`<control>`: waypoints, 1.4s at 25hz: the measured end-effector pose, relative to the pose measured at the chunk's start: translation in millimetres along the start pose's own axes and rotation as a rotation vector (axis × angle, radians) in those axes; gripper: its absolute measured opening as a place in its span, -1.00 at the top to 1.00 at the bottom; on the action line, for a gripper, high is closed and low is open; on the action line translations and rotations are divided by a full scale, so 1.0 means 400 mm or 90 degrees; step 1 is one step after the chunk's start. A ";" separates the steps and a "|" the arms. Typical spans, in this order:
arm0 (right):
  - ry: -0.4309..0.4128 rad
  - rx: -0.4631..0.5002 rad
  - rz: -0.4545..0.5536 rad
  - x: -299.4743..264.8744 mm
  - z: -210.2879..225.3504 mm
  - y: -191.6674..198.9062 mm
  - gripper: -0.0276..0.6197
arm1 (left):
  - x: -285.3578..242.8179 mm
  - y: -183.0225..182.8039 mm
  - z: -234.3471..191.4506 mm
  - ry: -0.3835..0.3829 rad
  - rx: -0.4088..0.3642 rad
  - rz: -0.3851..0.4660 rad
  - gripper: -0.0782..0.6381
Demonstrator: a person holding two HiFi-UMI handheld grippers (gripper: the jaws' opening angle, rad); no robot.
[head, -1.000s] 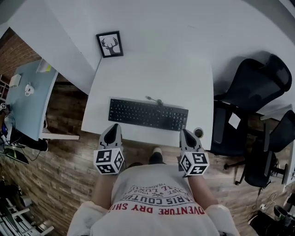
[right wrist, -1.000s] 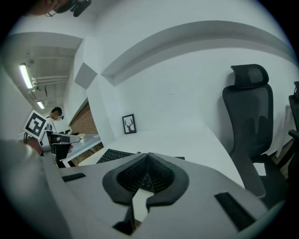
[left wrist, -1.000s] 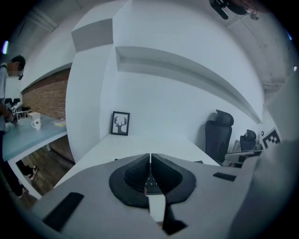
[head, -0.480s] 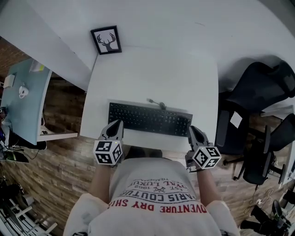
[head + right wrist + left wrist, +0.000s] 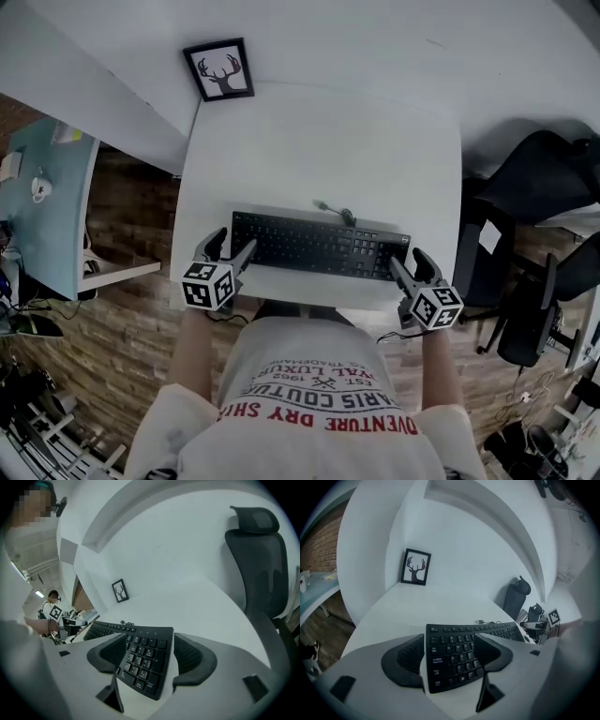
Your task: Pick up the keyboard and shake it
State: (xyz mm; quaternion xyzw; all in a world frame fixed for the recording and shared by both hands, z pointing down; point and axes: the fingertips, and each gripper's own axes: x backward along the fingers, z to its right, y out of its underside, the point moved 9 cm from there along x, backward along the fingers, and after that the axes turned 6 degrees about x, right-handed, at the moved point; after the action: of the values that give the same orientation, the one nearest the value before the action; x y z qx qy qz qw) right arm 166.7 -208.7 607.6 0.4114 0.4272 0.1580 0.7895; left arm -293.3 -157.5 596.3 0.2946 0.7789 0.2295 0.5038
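A black keyboard [image 5: 319, 246] lies flat near the front edge of the white table [image 5: 319, 141]. My left gripper [image 5: 232, 244] is at its left end and my right gripper [image 5: 409, 260] at its right end. Both sets of jaws are opening and stand wide. In the left gripper view the keyboard's left end [image 5: 452, 656] lies between the jaws, one jaw over the keys, the other off its side. In the right gripper view the number-pad end [image 5: 140, 660] lies between the jaws the same way. The pads do not press on it.
A framed deer picture [image 5: 218, 70] stands at the table's back left. The keyboard's cable [image 5: 333, 210] runs behind it. Black office chairs [image 5: 534, 187] stand to the right, a pale blue desk [image 5: 42, 206] to the left, wooden floor below.
Both grippers have moved from the table's front edge outward to the keyboard's two ends. Their jaws, shut before, now stand wide around the ends.
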 end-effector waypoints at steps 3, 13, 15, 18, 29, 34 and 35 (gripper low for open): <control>-0.054 -0.033 -0.025 -0.019 0.020 0.015 -0.02 | -0.036 0.005 -0.043 0.026 0.023 -0.034 -0.12; -0.167 -0.093 -0.108 -0.065 0.065 0.043 -0.02 | -0.118 0.002 -0.097 0.186 0.038 -0.151 -0.12; -0.202 -0.123 -0.127 -0.074 0.079 0.038 -0.02 | -0.128 0.001 -0.103 0.217 0.037 -0.176 -0.12; -0.256 -0.155 -0.167 -0.092 0.095 0.027 -0.01 | -0.134 -0.006 -0.110 0.245 0.005 -0.214 -0.11; -0.210 -0.148 -0.209 -0.119 0.109 0.010 0.28 | -0.140 -0.005 -0.104 0.207 0.005 -0.177 0.06; -0.204 -0.136 -0.197 -0.116 0.103 0.010 0.28 | -0.136 -0.005 -0.106 0.201 0.055 -0.164 0.06; -0.202 -0.134 -0.190 -0.113 0.102 0.011 0.29 | -0.135 -0.006 -0.108 0.203 0.083 -0.153 0.06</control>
State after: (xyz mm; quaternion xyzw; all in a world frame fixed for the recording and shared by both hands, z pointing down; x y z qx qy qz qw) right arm 173.3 -254.1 647.8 0.2788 0.3348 0.0167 0.8999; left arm -316.3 -199.1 646.4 0.1913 0.8914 0.1608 0.3781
